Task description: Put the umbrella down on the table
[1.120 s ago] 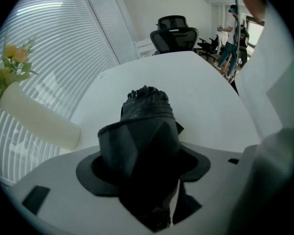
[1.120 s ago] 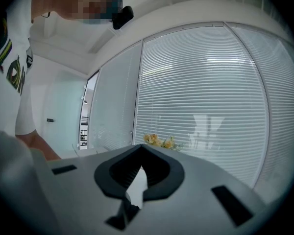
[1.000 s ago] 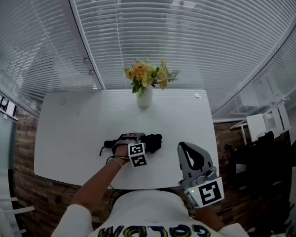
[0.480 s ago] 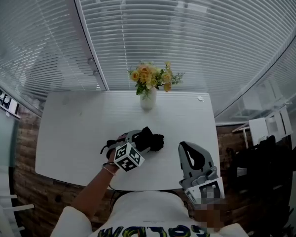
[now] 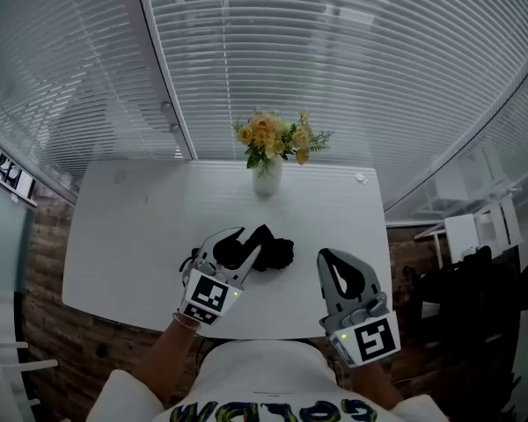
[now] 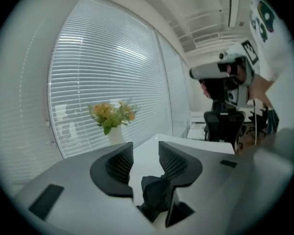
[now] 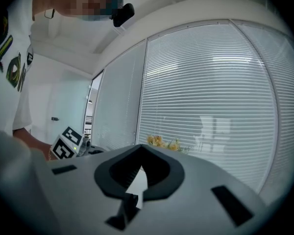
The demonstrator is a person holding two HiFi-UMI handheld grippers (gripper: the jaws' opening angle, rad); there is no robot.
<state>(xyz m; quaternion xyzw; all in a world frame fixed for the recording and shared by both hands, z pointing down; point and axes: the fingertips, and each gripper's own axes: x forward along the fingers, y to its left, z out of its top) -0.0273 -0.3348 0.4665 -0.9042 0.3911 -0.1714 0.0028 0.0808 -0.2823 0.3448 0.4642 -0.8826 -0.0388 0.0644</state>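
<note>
A folded black umbrella (image 5: 277,253) lies on the white table (image 5: 132,236), near its front edge. My left gripper (image 5: 245,243) hangs above the umbrella's left end and is clear of it. Its jaws have just been closing and stand partly apart with nothing gripped. In the left gripper view the left gripper (image 6: 145,148) shows a gap, and the umbrella (image 6: 157,192) appears below it through that gap. My right gripper (image 5: 339,271) is held over the table's front right, off to the right of the umbrella. The right gripper (image 7: 139,151) is shut, with nothing in it.
A white vase of yellow flowers (image 5: 268,178) stands at the table's far edge, in front of window blinds; the flowers (image 6: 112,116) show ahead of the left jaws. Dark office chairs (image 5: 458,280) stand right of the table, on wooden flooring.
The left gripper has lifted off the umbrella, risen toward the head camera and rolled, and its jaws now stand narrower. The umbrella has stayed on the table. The right gripper has kept still.
</note>
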